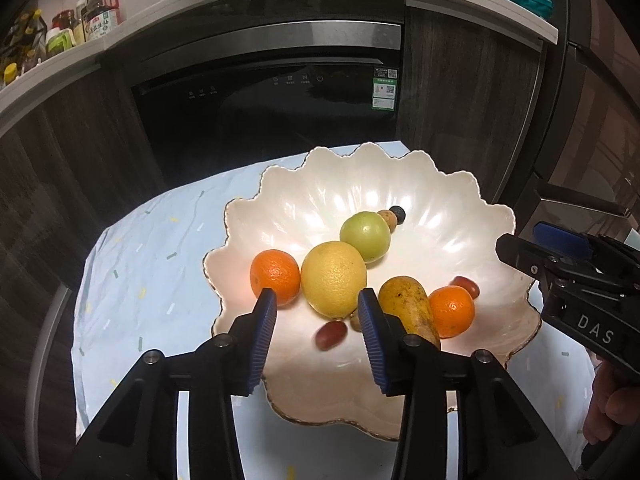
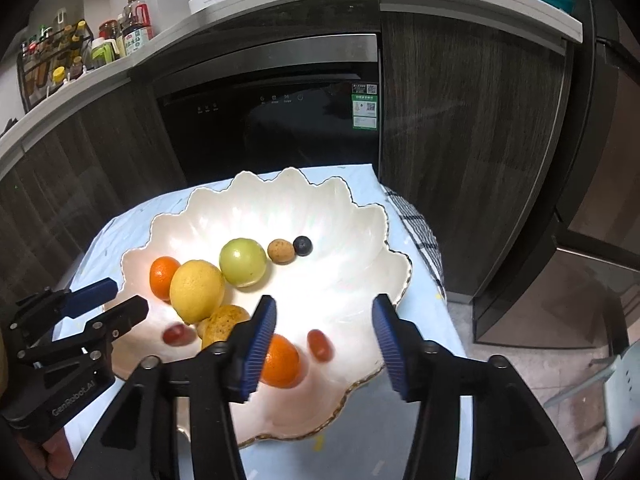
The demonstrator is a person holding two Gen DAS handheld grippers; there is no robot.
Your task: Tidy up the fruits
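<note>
A white scalloped bowl [image 1: 400, 184] [image 2: 360, 224] sits on a light blue cloth. In it lie a yellow lemon [image 1: 333, 278] [image 2: 197, 291], two oranges [image 1: 275, 276] [image 1: 452, 310] [image 2: 280, 362], a green round fruit [image 1: 365, 235] [image 2: 242, 261], a yellow-brown pear [image 1: 408, 308] [image 2: 224, 324], two red grapes [image 1: 331, 333] [image 2: 320, 345], a small brown fruit [image 2: 281, 251] and a blueberry [image 2: 302, 245]. My left gripper [image 1: 318, 332] is open and empty over the bowl's near side. My right gripper [image 2: 324, 344] is open and empty above the near orange and grape.
A dark oven door [image 1: 264, 120] and wooden cabinets [image 2: 460, 140] stand behind the table. Bottles [image 1: 100, 12] line the counter at upper left. A checked cloth [image 2: 420, 232] hangs at the table's right edge. The right gripper shows in the left wrist view [image 1: 560, 272].
</note>
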